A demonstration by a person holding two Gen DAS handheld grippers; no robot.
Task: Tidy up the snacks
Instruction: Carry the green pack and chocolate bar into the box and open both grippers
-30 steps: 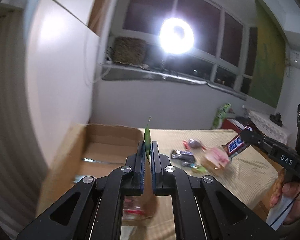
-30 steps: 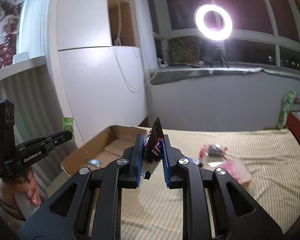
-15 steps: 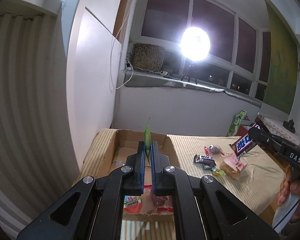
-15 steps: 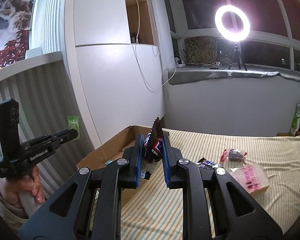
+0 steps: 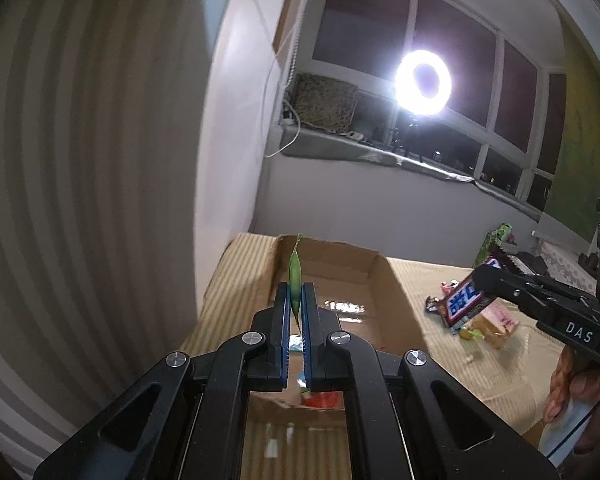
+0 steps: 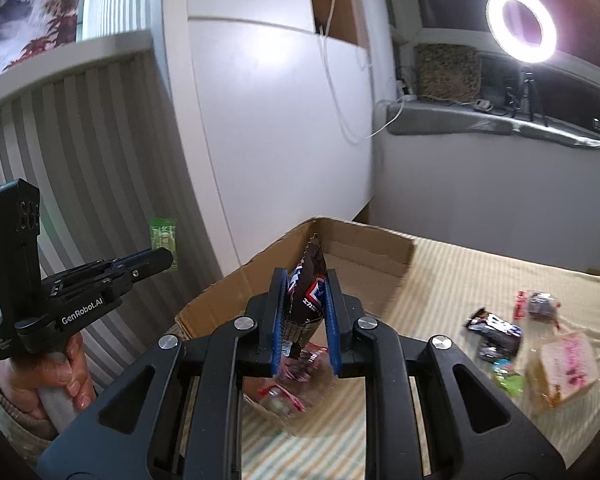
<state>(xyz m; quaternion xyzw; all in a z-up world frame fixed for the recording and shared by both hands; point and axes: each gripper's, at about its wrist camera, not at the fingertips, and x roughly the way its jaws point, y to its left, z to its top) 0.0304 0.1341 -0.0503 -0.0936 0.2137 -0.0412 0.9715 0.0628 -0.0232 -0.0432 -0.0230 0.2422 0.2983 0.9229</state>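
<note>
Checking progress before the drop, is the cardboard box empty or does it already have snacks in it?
Not empty: the cardboard box already holds snack packets at its near end.

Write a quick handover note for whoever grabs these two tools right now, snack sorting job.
Left tool: shut on a green packet, above the box.
Right tool: shut on a chocolate bar, near the box's edge.
Done: a few snacks already lie in the box.
Left: drop both held snacks in, then collect the loose snacks and the pink pack on the striped cloth.

Ring light (image 5: 423, 82) glows before dark windows (image 5: 362, 28), beside white cabinet (image 6: 276, 120).
</note>
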